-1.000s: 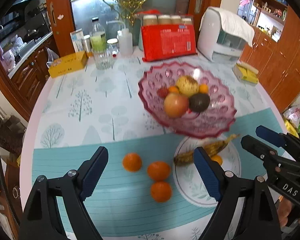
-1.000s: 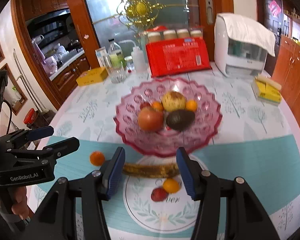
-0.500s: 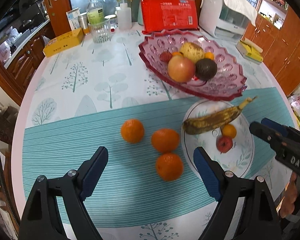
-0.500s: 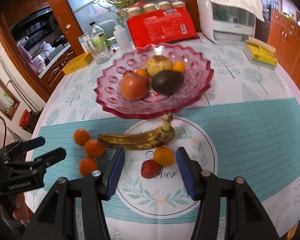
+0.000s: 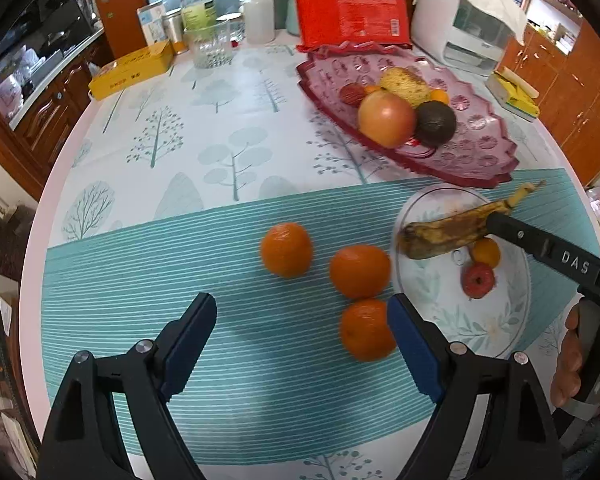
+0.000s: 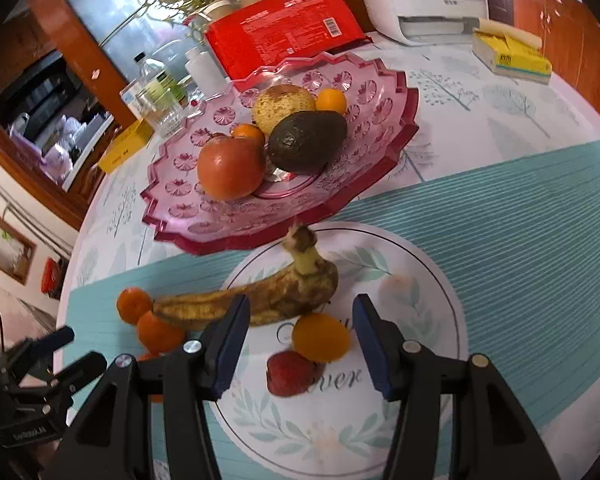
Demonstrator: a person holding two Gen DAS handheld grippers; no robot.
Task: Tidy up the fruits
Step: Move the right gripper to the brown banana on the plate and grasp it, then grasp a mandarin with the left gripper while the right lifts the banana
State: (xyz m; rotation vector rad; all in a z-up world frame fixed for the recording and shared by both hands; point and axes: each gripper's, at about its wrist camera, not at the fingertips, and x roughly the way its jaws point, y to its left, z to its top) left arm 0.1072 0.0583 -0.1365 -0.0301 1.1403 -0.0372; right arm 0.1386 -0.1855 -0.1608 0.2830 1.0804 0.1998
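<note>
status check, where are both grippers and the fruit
Left gripper open above the three oranges. Right gripper open over white plate, small orange fruit between its fingers, ungripped. Banana lies just beyond.

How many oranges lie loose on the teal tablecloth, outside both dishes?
3: one orange farthest left, one orange beside the white plate's rim, one orange nearest the left gripper. None looks hidden.

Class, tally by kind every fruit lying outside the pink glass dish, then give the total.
mandarins: 3
banana: 1
small orange fruit: 1
small red fruit: 1
Total: 6
</note>
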